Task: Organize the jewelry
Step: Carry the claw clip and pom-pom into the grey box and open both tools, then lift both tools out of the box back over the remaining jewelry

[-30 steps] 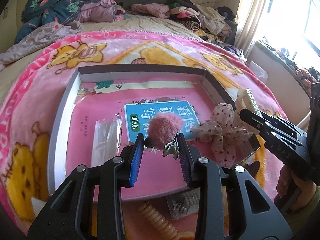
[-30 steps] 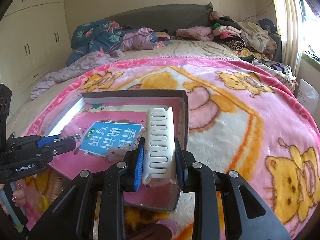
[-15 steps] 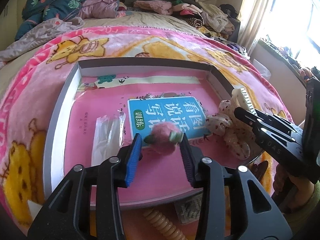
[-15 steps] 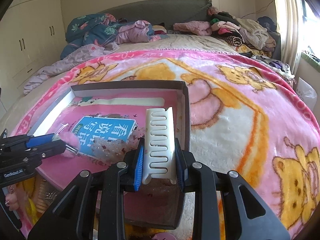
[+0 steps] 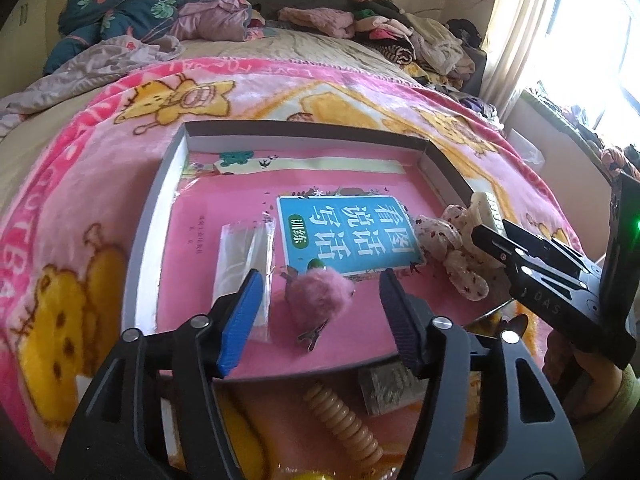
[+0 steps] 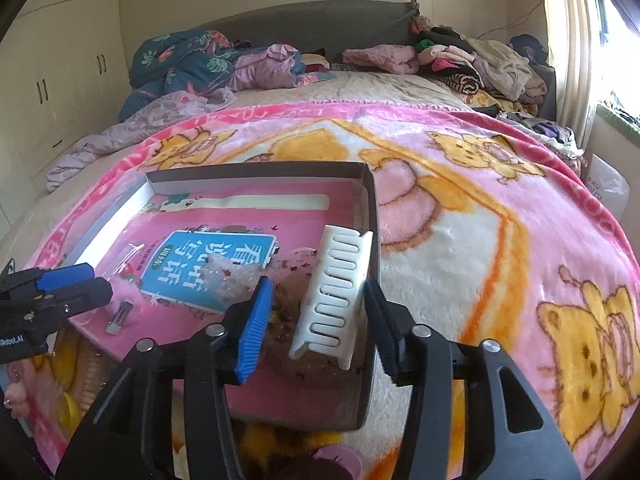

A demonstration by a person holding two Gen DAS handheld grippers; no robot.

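Both tongs are opening over the shallow box on the bed: the pink pom-pom hair clip lies released on the box floor between the left tongs, its metal clip pointing toward the camera. The white claw clip stands free between the right tongs, long axis running away, against the box's right wall.

Left gripper opening, pink pompom clip lying loose between the pads, bare pink floor beside it. The box wall hems in the right gripper, also opening, white comb clip in the gap. Far half of the box: open room.
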